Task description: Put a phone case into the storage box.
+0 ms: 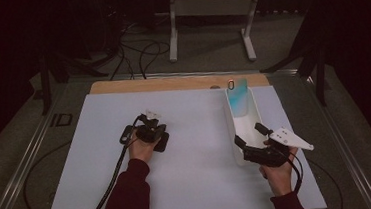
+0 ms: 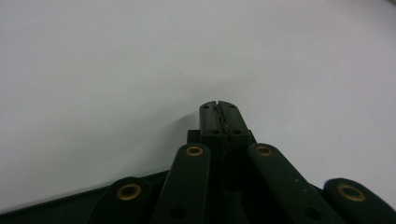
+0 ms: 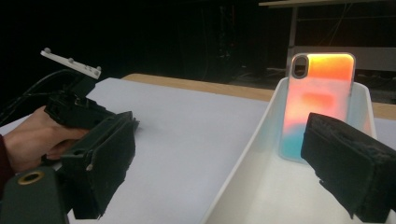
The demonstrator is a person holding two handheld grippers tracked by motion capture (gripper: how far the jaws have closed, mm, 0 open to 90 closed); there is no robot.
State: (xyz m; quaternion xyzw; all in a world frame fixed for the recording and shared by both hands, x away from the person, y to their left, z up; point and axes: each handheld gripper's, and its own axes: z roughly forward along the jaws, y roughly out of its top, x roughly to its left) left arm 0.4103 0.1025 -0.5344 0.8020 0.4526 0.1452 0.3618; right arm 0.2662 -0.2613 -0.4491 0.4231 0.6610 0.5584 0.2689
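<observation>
Progress looks early: the phone case (image 3: 317, 100) stands upright in the white tray (image 1: 233, 131), leaning against its far end wall, untouched by either gripper. The right gripper (image 1: 250, 140) sits at the tray's near end with its jaws spread wide and empty, one jaw outside the near wall and the other over the tray floor, the case well ahead of them. The left gripper (image 2: 219, 116) rests low over the bare white worktop (image 1: 190, 184), well apart from the tray, jaws clenched together on nothing. Judging by this, the reach toward the case is set up; grasping it and lifting it out remain.
</observation>
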